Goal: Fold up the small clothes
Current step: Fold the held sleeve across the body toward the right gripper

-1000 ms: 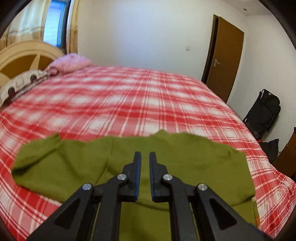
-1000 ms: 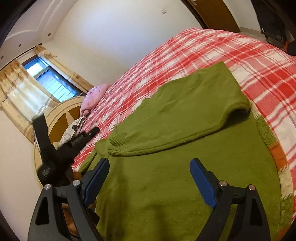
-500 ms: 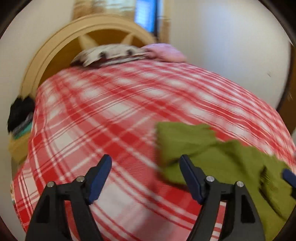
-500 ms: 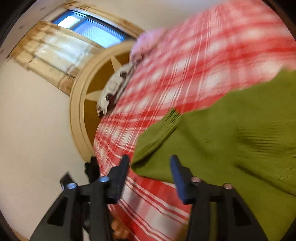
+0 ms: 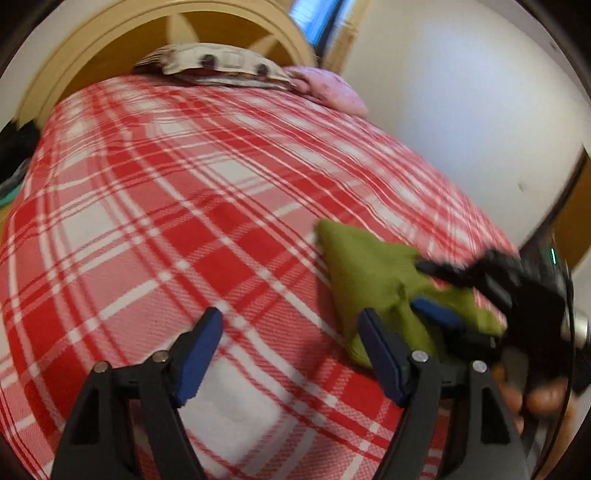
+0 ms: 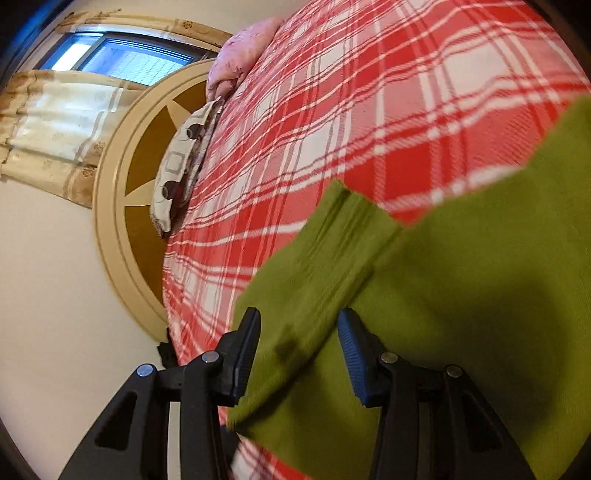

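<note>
A small green knit sweater (image 6: 461,295) lies on a bed with a red and white plaid cover (image 5: 184,221). Its left sleeve (image 6: 314,266) sticks out toward the headboard. My right gripper (image 6: 299,350) is open, with the sleeve's cuff end between its fingers, which do not press on it. My left gripper (image 5: 291,350) is open and empty over bare plaid, just left of the sleeve (image 5: 369,273). The right gripper (image 5: 436,295) also shows in the left wrist view, at the sleeve.
A round wooden headboard (image 5: 229,22) with a patterned pillow (image 5: 218,66) and a pink pillow (image 5: 332,92) stands at the bed's far end. A window with curtains (image 6: 74,92) is behind it. The bed's edge (image 6: 173,295) runs close to the sleeve.
Both grippers swung left toward the sleeve. The left gripper went from shut to open. The right gripper narrowed and came down around the sleeve's cuff end.
</note>
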Demonstrator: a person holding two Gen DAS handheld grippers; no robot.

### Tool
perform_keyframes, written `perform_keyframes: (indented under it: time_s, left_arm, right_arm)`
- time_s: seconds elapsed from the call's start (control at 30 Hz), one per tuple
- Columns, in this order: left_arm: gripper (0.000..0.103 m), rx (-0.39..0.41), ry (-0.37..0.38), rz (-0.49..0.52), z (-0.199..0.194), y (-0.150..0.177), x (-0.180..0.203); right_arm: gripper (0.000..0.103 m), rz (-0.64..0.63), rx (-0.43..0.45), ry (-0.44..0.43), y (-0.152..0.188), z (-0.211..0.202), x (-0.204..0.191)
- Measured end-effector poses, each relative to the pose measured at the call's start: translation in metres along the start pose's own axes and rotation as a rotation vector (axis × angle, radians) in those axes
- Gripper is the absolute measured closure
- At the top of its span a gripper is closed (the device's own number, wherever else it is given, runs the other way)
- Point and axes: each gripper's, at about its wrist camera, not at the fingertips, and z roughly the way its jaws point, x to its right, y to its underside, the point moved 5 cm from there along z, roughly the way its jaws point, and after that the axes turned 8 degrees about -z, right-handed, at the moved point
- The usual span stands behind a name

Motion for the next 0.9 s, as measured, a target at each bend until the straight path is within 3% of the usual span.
perform_keyframes:
  time_s: [0.13, 0.33, 0.37, 0.43, 0.5, 0.57, 0.77, 0.83, 0.9]
  left_arm:
    - [0.02, -0.052, -0.052, 0.105, 0.015, 0.006, 0.019]
    - [0.02, -0.057, -0.104, 0.152, 0.02, 0.011, 0.026]
    - [0.018, -0.06, -0.115, 0.157, 0.021, 0.012, 0.027]
    - [0.017, -0.06, -0.128, 0.168, 0.022, 0.014, 0.028]
    - [0.017, -0.056, -0.135, 0.175, 0.023, 0.013, 0.028]
    - [0.017, -0.049, -0.114, 0.158, 0.021, 0.012, 0.026]
    - [0.017, -0.003, 0.1, -0.043, 0.005, 0.003, 0.001]
    - [0.017, 0.008, 0.125, -0.072, 0.001, 0.001, -0.003]
    - [0.017, 0.022, 0.084, -0.05, -0.002, 0.002, 0.001]
  right_arm:
    - [0.058, 0.025, 0.03, 0.034, -0.013, 0.009, 0.0]
    - [0.058, -0.031, 0.046, 0.071, -0.017, 0.012, -0.005]
    - [0.061, -0.063, 0.04, 0.086, -0.018, 0.015, -0.007]
    - [0.096, -0.143, 0.009, 0.158, -0.021, 0.02, -0.011]
    - [0.096, -0.172, -0.003, 0.148, -0.021, 0.018, -0.013]
    - [0.096, -0.219, 0.036, 0.136, -0.024, 0.004, -0.024]
    - [0.096, -0.401, 0.177, 0.131, -0.036, -0.084, -0.064]
    - [0.096, -0.43, 0.208, 0.135, -0.037, -0.115, -0.069]
    - [0.096, -0.438, 0.249, 0.143, -0.039, -0.152, -0.068]
